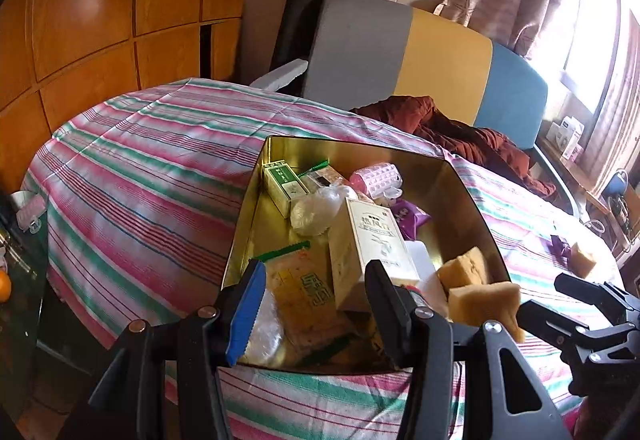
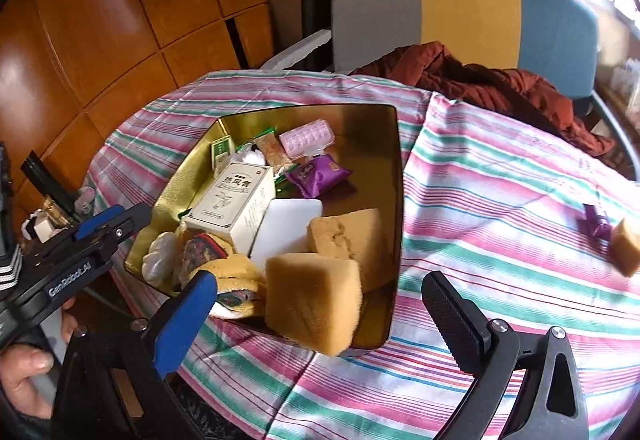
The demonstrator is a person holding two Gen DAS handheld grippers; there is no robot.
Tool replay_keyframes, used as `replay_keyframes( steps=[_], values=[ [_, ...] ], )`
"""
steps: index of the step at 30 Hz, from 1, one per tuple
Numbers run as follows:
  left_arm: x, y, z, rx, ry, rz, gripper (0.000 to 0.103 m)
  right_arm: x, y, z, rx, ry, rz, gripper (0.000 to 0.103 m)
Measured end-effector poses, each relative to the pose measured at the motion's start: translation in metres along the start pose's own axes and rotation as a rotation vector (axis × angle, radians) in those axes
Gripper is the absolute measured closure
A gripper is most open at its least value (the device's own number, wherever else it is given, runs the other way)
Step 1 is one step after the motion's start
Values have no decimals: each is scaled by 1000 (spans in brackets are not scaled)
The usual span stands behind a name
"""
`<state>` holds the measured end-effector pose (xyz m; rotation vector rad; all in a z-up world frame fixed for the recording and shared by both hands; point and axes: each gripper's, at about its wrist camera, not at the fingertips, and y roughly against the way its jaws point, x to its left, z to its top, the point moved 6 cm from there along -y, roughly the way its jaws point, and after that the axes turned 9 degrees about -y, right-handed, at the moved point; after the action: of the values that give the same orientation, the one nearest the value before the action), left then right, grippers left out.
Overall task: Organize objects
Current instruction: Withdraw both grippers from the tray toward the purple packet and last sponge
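Observation:
A gold tin (image 2: 394, 176) (image 1: 460, 184) stands on the striped tablecloth, full of small things: a white medicine box (image 2: 236, 204) (image 1: 368, 240), a pink case (image 2: 306, 138), a purple packet (image 2: 320, 174) and a sponge (image 2: 348, 240). A second yellow sponge (image 2: 312, 300) (image 1: 484, 304) rests tilted on the tin's near corner. My right gripper (image 2: 318, 280) (image 1: 540, 298) stands wide open around it, both pads clear of it. My left gripper (image 1: 316, 268) (image 2: 132, 216) hovers at the tin's other side, jaws partly apart, with nothing visibly pinched between them.
A loose sponge (image 2: 626, 248) (image 1: 582, 260) and a purple wrapper (image 2: 596, 224) lie on the cloth to the right. A chair (image 2: 468, 0) with a red jacket (image 2: 500, 80) stands behind the table. A hand (image 2: 24, 372) grips the left tool. Wooden panels line the left.

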<state>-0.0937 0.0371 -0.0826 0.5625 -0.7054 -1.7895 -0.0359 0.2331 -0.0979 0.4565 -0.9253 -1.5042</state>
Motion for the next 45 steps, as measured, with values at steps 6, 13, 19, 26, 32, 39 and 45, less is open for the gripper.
replay_keyframes(
  steps=[6, 13, 19, 26, 32, 39, 45],
  values=[
    [-7, 7, -7, 0, -10, 11, 51, -5, 5, -3, -25, 6, -50, 0],
    [-22, 16, -12, -9, -38, -2, 51, -15, 11, -3, -54, -17, -86, 0],
    [-36, 22, -10, -26, -84, -1, 51, -24, 17, 0, -76, -37, -100, 0],
    [-55, 26, -9, -32, -148, -5, 51, -32, 22, 1, -84, -51, -103, 0],
    [-73, 27, -7, -28, -206, -10, 51, -47, 25, 3, -89, -64, -118, 0],
    [-113, 30, 0, -42, -307, -59, 50, -84, 32, 5, -96, -112, -170, 0],
    [-154, 27, 3, -37, -389, -115, 50, -124, 43, 11, -107, -166, -231, 0]
  ],
)
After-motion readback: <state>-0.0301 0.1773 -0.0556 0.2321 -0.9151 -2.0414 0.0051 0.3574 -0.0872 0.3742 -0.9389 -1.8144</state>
